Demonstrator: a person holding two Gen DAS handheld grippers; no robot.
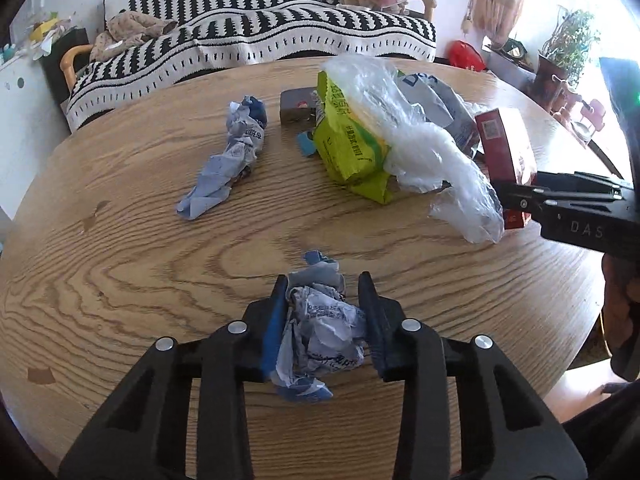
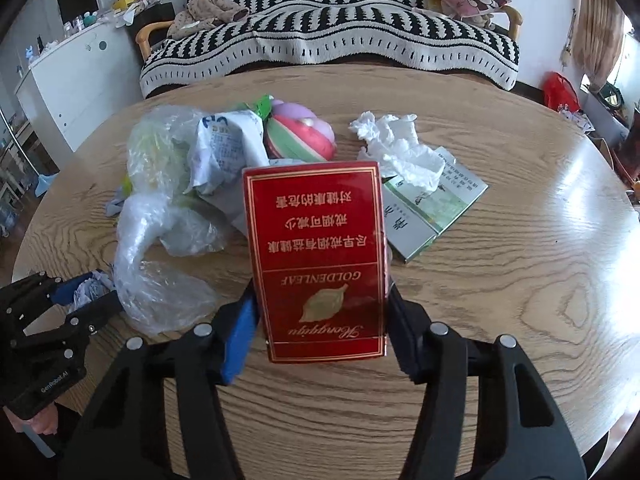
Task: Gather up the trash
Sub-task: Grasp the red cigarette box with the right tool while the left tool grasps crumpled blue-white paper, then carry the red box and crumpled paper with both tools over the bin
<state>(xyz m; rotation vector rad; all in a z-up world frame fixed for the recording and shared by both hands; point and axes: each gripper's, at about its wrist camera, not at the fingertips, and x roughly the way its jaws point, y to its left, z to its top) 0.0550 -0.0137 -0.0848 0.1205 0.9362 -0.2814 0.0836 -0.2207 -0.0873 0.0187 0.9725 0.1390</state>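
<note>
A crumpled wad of blue-and-white printed paper (image 1: 320, 332) sits between the fingers of my left gripper (image 1: 323, 280), just above the round wooden table (image 1: 120, 280). Both pads press on it, so the gripper is shut on it. My right gripper (image 2: 320, 292) is shut on a red cigarette box (image 2: 320, 256), gripped by its two sides with its printed face toward the camera. In the left wrist view that red box (image 1: 506, 148) stands upright in the right gripper (image 1: 520, 196) at the table's right. The left gripper (image 2: 80, 300) shows at the lower left of the right wrist view.
On the table lie another twisted paper scrap (image 1: 228, 164), a green packet (image 1: 348, 148), a clear plastic bag (image 1: 420, 140), a small dark box (image 1: 296, 106), a white tissue (image 2: 400, 148), a green-and-white carton (image 2: 432, 208) and a pink-green round thing (image 2: 304, 136). A striped sofa (image 1: 260, 32) stands behind.
</note>
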